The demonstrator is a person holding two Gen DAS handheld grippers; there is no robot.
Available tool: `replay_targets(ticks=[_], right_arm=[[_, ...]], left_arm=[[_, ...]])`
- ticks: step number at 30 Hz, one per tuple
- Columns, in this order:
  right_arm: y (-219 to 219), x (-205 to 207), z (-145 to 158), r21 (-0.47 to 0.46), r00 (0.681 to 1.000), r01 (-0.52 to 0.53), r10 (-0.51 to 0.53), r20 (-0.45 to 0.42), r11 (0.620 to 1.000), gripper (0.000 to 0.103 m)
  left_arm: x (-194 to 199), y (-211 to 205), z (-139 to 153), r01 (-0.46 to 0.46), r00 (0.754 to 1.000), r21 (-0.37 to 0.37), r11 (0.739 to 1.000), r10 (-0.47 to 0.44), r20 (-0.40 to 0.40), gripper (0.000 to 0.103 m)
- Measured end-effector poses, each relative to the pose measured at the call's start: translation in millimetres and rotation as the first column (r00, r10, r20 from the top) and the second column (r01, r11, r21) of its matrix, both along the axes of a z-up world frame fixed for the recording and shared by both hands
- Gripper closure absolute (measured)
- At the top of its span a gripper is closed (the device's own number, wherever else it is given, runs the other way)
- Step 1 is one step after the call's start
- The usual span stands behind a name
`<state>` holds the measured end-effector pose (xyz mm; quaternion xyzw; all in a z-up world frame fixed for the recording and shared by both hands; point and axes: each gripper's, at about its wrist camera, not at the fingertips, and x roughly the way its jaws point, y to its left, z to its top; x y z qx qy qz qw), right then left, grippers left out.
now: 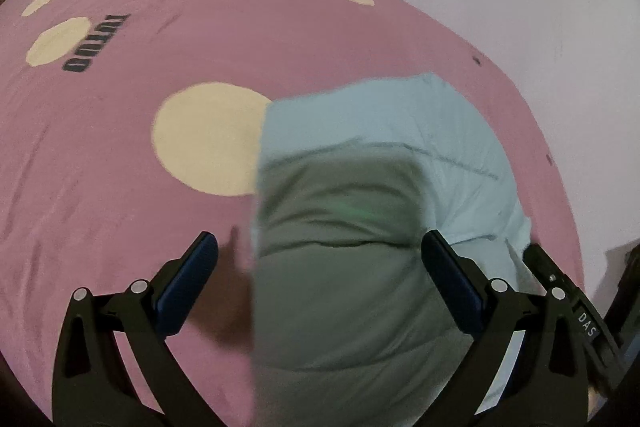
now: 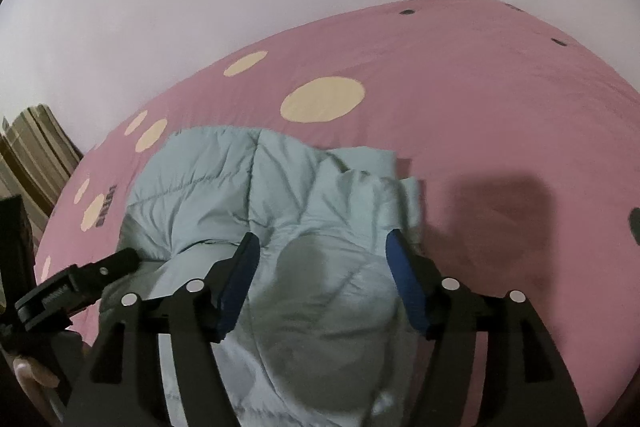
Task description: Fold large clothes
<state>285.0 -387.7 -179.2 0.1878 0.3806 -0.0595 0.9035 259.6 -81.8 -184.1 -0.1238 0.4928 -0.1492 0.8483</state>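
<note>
Fabric fills your left wrist view: a pale blue quilted jacket (image 1: 360, 187) lies on a pink bed cover (image 1: 120, 187) with cream dots. Your left gripper (image 1: 320, 255) is spread wide above the jacket's straight left edge, holding nothing.

In your right wrist view, the same jacket (image 2: 256, 195) is bunched and creased, its right edge rumpled. Your right gripper (image 2: 322, 255) hangs spread above a puffy fold, also holding nothing; the left gripper (image 2: 80, 283) shows at lower left. Judging by this, you are between folds. The next move calls for lowering both grippers and pinching an edge to carry it over.
</note>
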Motion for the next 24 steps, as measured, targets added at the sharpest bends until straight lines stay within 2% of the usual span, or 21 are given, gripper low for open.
replay_targets(ticks=[5, 10, 17, 20, 24], right_arm=[[-22.3, -13.9, 11.9, 0.054, 0.998, 0.047, -0.048, 0.027, 0.997, 0.036], [-47.2, -32.4, 15.8, 0.166, 0.994, 0.092, -0.1, 0.044, 0.982, 0.033], [-59.5, -48.4, -15.6, 0.392, 0.992, 0.118, -0.129, 0.001, 0.912, 0.032], [-57.2, -47.8, -33.0, 0.451, 0.991, 0.129, -0.13, -0.03, 0.883, 0.033], [-53.4, -44.7, -45.6, 0.484, 0.991, 0.133, -0.124, -0.051, 0.865, 0.032]], left_arm=[[-0.8, 30.2, 14.2, -0.036, 0.999, -0.026, 0.999, 0.036, 0.003, 0.002], [-9.2, 56.8, 15.8, -0.056, 0.998, -0.084, 0.995, 0.053, -0.028, 0.002], [-25.6, 60.3, -10.3, -0.093, 0.989, -0.215, 0.972, 0.065, -0.135, 0.002], [-31.3, 54.1, -22.0, -0.11, 0.983, -0.262, 0.959, 0.066, -0.171, 0.002], [-34.9, 48.7, -27.3, -0.122, 0.983, -0.291, 0.949, 0.073, -0.171, 0.002]])
